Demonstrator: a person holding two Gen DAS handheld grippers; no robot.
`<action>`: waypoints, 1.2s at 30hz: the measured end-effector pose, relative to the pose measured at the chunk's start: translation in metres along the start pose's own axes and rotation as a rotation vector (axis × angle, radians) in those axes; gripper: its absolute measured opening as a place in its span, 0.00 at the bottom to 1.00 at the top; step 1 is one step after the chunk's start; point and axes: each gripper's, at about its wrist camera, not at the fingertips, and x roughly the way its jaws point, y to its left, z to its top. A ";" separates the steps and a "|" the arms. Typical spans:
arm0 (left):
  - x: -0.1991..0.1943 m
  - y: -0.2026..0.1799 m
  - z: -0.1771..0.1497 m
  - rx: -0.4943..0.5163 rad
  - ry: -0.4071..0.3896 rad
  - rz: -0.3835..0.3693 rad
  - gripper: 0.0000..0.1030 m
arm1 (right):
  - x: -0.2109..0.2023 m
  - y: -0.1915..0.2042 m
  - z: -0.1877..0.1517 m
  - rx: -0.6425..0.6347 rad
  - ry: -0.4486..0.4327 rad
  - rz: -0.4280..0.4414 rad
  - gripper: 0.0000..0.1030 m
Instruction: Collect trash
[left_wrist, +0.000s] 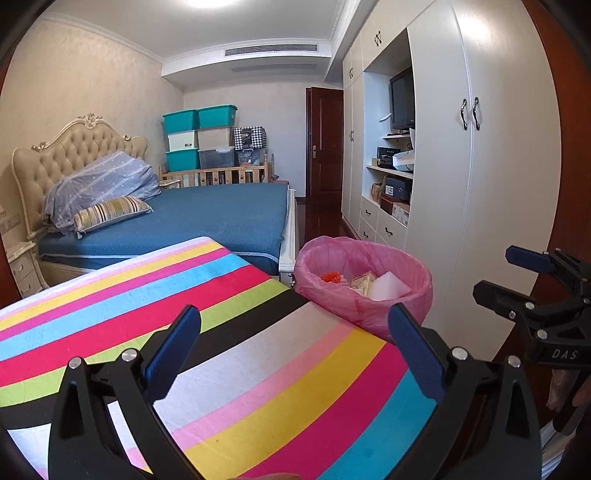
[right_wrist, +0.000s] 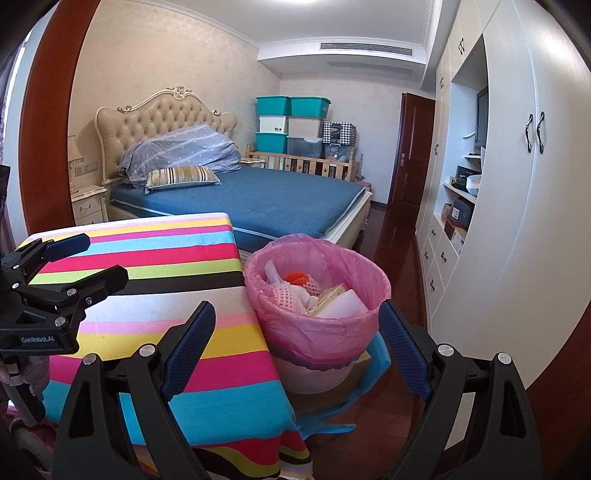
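Soft striped cloth (right_wrist: 155, 258), thin glossy pink plastic liner (right_wrist: 317, 332), polished wood floor (right_wrist: 399, 236).

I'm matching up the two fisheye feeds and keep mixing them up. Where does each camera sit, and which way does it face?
Left wrist: rides the left claw, above the striped tablecloth, facing the bed; its open blue fingers show, with the right claw at right.
Right wrist: rides the right claw, at the table's right edge, facing the pink-lined trash bin; the left claw shows at left.
Shared: bin, tablecloth, bed, wardrobe.
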 end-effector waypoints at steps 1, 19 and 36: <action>0.000 0.000 0.000 -0.002 -0.001 0.003 0.95 | 0.001 0.001 -0.001 -0.001 0.000 0.002 0.82; 0.001 0.002 0.000 -0.014 -0.008 0.006 0.95 | 0.001 0.006 -0.002 -0.006 0.004 0.010 0.82; -0.001 0.004 -0.001 -0.007 -0.008 0.009 0.95 | -0.001 0.006 -0.001 0.001 0.000 0.010 0.82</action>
